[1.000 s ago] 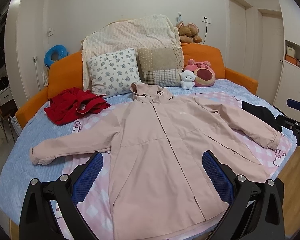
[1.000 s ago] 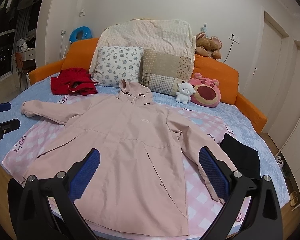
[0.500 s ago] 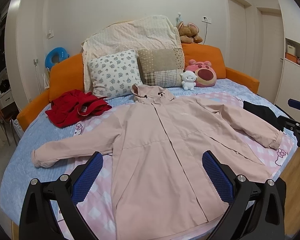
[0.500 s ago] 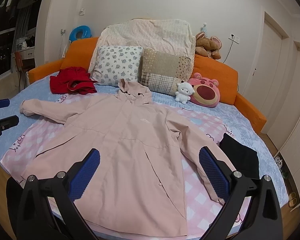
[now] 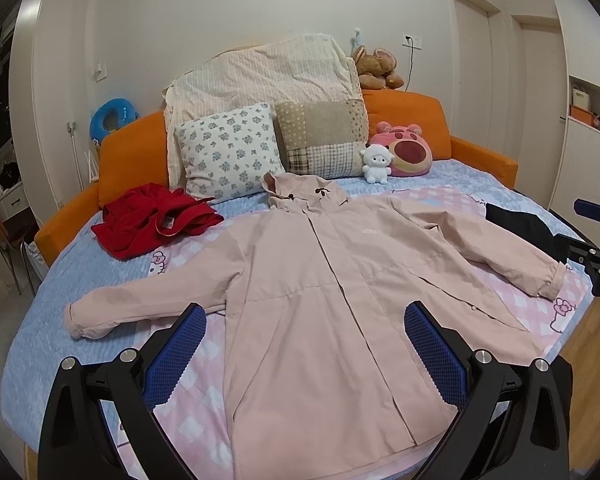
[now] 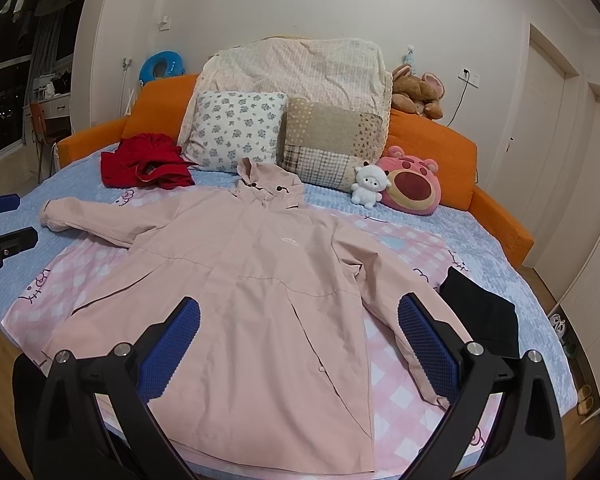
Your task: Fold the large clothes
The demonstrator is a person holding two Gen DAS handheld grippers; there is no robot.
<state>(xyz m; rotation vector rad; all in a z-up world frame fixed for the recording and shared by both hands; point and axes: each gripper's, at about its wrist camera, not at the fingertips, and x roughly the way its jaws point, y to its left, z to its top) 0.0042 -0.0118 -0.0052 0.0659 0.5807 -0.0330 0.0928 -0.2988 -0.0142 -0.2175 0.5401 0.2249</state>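
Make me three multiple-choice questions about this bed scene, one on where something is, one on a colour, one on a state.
1. Where is the red garment?
A. on the bed beside the floral pillow
B. on the floor
C. on the headboard

2. What colour is the spread-out hooded jacket?
A. blue
B. pale pink
C. black

3. How is the left tool?
A. shut on a sleeve
B. open, holding nothing
C. shut on the hood

Answers:
1 A, it lies on the blue cover by that pillow.
2 B, the fabric is pale pink.
3 B, its blue pads stand wide apart above the jacket.
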